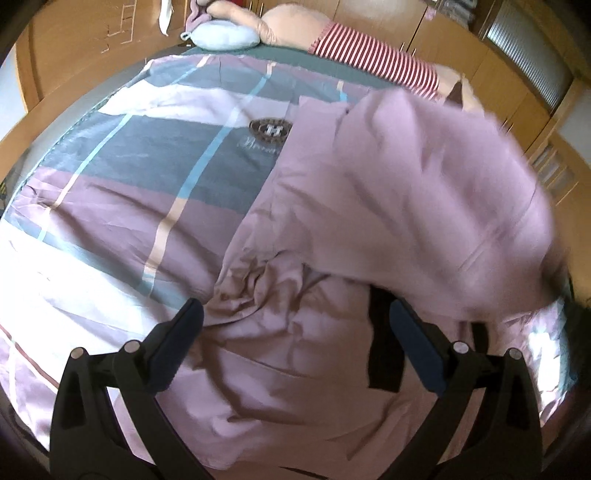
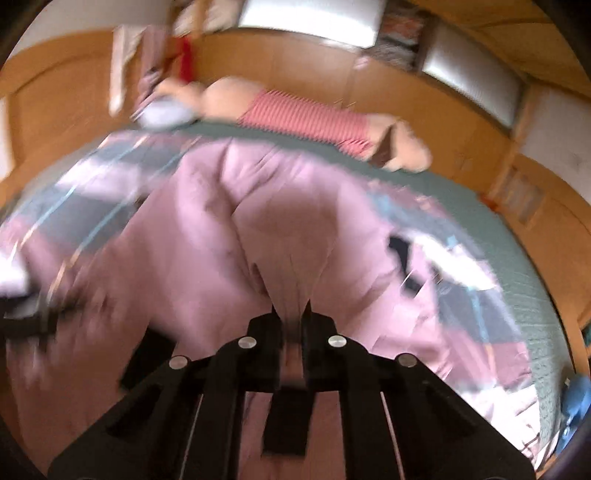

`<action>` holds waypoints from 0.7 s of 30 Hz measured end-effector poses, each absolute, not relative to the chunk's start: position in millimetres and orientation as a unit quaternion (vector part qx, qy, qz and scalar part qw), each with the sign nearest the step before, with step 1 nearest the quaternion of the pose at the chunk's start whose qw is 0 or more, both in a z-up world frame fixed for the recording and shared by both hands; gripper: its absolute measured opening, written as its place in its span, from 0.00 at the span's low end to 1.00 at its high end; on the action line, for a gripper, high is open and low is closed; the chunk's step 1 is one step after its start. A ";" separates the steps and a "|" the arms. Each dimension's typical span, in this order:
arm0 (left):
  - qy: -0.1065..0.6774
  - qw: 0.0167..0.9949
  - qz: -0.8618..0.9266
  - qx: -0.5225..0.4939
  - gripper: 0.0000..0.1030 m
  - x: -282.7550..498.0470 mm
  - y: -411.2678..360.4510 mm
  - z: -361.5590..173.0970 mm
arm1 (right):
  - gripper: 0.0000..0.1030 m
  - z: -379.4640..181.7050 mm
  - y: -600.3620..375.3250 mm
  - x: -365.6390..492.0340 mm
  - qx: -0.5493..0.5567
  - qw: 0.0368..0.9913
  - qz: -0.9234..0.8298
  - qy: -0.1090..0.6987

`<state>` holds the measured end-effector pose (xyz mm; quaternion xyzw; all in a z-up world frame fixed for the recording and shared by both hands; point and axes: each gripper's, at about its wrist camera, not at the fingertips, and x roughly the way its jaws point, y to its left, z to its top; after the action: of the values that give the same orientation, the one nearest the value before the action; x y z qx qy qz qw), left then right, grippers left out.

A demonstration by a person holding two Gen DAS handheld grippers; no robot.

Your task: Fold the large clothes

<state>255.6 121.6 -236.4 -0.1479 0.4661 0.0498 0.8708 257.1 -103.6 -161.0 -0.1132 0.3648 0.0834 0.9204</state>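
A large pink garment (image 1: pixel 332 229) with black straps (image 1: pixel 384 350) lies spread on a bed. In the left wrist view my left gripper (image 1: pixel 295 317) hangs open above the garment's crumpled near part, nothing between its fingers. A raised fold of the garment (image 1: pixel 443 177) is blurred at the right. In the right wrist view my right gripper (image 2: pixel 291 314) is shut on a pinched ridge of the pink garment (image 2: pixel 258 221), which rises taut from the fingertips. That view is blurred by motion.
The bed carries a plaid cover (image 1: pixel 147 166) in pink, grey-green and white. At its far end lie a pale blue cushion (image 1: pixel 225 35) and a plush toy in a red-striped shirt (image 1: pixel 369 55). Wooden wardrobes (image 1: pixel 461 48) stand behind the bed.
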 end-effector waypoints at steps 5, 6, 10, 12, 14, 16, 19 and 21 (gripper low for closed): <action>0.416 0.896 0.022 -0.154 0.98 247.8 109.1 -218.8 | 0.08 -216.2 -87.5 217.2 -0.151 0.891 0.118 0.411; 0.411 0.900 0.013 -0.147 0.98 248.1 102.9 -217.7 | 0.08 -224.8 -87.7 216.1 -0.146 0.888 0.119 0.419; 0.407 0.907 -0.003 -0.108 0.98 258.1 78.4 -228.9 | 0.01 -245.5 -89.4 214.8 -0.096 0.852 0.174 0.484; 0.434 0.898 0.001 -0.065 0.98 270.5 62.4 -246.6 | 0.03 -250.8 -87.3 208.3 -0.094 0.851 0.184 0.482; 0.481 0.876 0.007 -0.033 0.98 284.1 49.5 -276.1 | 0.20 -244.9 -91.6 204.1 -0.095 0.859 0.179 0.470; 0.503 0.864 0.022 -0.023 0.98 290.0 45.8 -297.4 | 0.45 -226.0 -107.6 203.0 -0.050 0.879 0.172 0.442; 0.494 0.868 0.042 0.035 0.98 291.8 29.1 -306.3 | 0.45 -190.2 -125.2 209.8 -0.011 0.914 0.154 0.376; 0.491 0.869 0.046 0.041 0.98 292.2 25.2 -305.6 | 0.42 -163.0 -131.9 226.7 0.006 0.934 0.128 0.333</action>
<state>292.2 25.2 -305.6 0.0413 0.4914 0.0455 0.8688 226.7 -131.9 -163.0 0.0059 0.3328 0.1284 0.9342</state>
